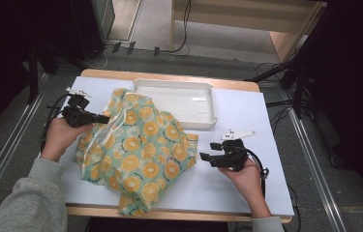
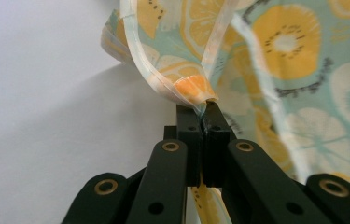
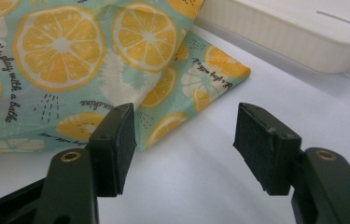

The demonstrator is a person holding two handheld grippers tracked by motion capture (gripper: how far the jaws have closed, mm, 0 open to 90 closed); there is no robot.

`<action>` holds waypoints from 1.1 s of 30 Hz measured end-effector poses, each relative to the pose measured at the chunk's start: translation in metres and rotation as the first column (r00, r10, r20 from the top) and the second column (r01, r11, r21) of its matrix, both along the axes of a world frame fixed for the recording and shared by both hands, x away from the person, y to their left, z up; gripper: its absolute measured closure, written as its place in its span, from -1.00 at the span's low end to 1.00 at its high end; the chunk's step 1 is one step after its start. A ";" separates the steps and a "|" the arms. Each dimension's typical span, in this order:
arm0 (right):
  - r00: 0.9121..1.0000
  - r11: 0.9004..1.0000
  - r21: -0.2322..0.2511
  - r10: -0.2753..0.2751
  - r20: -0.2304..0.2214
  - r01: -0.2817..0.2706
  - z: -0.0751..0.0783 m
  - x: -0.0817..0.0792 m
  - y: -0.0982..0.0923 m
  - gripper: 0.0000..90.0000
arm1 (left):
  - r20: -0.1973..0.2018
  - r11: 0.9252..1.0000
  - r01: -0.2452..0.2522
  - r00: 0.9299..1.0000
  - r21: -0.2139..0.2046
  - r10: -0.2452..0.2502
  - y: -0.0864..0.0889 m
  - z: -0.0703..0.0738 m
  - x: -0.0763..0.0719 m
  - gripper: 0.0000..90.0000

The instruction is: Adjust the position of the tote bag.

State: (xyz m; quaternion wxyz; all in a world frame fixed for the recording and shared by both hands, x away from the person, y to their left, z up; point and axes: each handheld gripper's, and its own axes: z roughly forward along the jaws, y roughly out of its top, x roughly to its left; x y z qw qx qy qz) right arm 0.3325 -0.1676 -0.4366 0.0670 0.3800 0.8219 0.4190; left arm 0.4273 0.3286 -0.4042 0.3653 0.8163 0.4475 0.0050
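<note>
A teal cloth bag with an orange-slice print (image 1: 143,152) lies bunched across the middle of the white table (image 1: 247,188). My left gripper (image 1: 102,118) is shut on the bag's hemmed mouth edge (image 2: 189,91) at the bag's upper left, and the fabric rises from the pinch. A white drawstring (image 1: 109,130) hangs by that mouth. Just off the bag's right corner (image 3: 228,70), my right gripper (image 1: 209,151) stands open with nothing between its pads (image 3: 261,144), resting low over the table.
A white rectangular tray (image 1: 208,118) sits at the back of the table, touching the bag's far side. Bare table lies right of the right gripper. Cables (image 1: 271,104) and stands crowd the floor around the table.
</note>
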 end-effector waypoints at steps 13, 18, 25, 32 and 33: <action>1.000 1.000 0.006 0.004 0.006 -0.004 0.002 -0.002 0.000 -0.12 | 0.023 0.995 0.073 0.997 -0.062 -0.071 -0.026 0.032 -0.028 0.99; 1.000 1.000 0.011 0.002 0.014 -0.002 0.004 -0.002 0.001 -0.12 | 0.043 0.993 0.105 0.994 -0.062 -0.103 -0.044 0.040 -0.039 0.99; 1.000 1.000 0.020 -0.006 0.025 0.006 0.008 -0.002 0.000 -0.12 | 0.040 0.982 0.172 0.985 -0.077 -0.169 -0.069 0.047 -0.052 0.99; 1.000 1.000 0.022 -0.011 0.022 0.010 0.010 -0.002 0.001 -0.10 | 0.053 0.974 0.212 0.977 -0.082 -0.208 -0.092 0.051 -0.064 0.98; 1.000 1.000 0.023 -0.009 0.022 0.009 0.010 -0.002 0.002 -0.09 | 0.053 0.973 0.217 0.976 -0.081 -0.213 -0.095 0.051 -0.065 0.98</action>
